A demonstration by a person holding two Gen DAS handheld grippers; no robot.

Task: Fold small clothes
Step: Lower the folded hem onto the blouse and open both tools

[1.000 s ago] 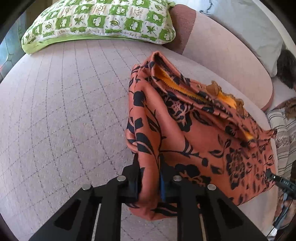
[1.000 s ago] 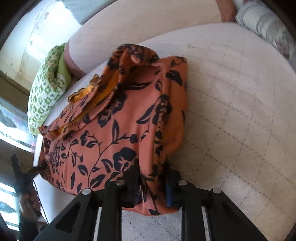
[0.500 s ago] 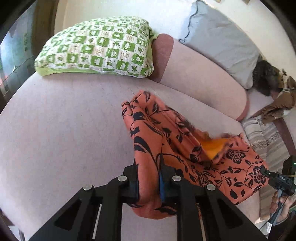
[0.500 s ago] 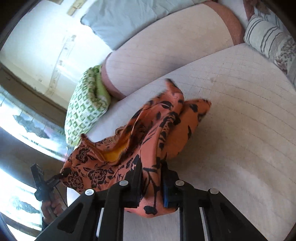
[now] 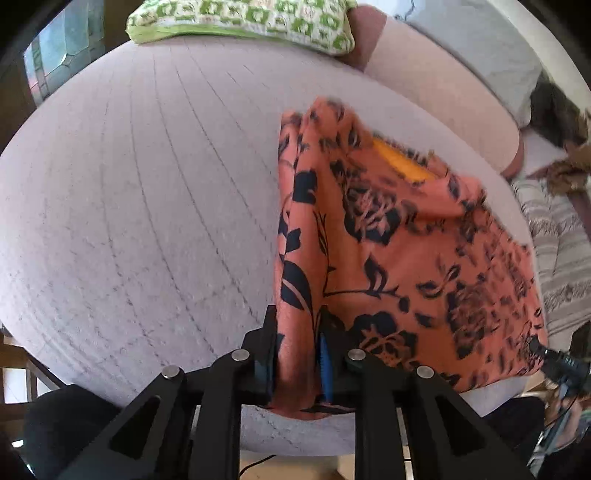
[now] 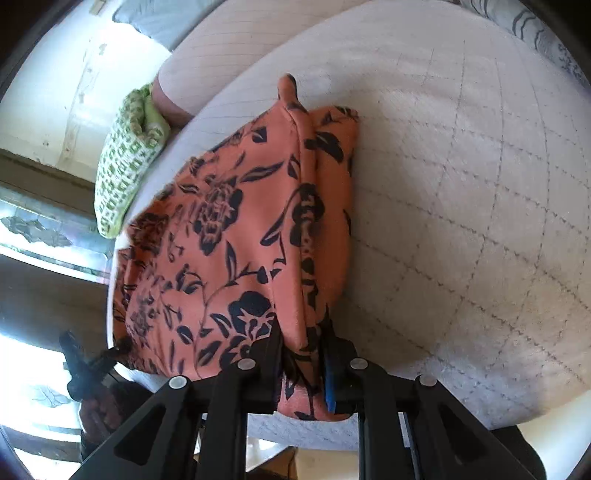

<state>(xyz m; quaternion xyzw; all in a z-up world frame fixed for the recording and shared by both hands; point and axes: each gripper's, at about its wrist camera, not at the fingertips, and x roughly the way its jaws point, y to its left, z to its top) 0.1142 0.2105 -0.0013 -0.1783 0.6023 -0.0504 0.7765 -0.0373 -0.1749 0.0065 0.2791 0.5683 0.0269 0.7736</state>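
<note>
An orange garment with a black flower print point(image 5: 399, 254) lies spread on the pale quilted sofa seat point(image 5: 147, 192), with a yellow lining showing at its far edge. My left gripper point(image 5: 298, 354) is shut on its near left edge. My right gripper point(image 6: 301, 358) is shut on the near right edge of the same garment point(image 6: 236, 236), which lies flat on the seat point(image 6: 461, 184). Each gripper shows at the far side of the other's view.
A green and white checked pillow point(image 5: 243, 18) lies at the seat's far left corner and also shows in the right wrist view point(image 6: 125, 162). A grey cushion point(image 5: 476, 48) leans on the backrest. A striped cushion point(image 5: 557, 251) and a dark furry bundle point(image 5: 554, 107) lie to the right.
Both grippers held the garment lifted and bunched half a second ago. They have come down towards the near edge of the seat, and the garment now lies spread flat.
</note>
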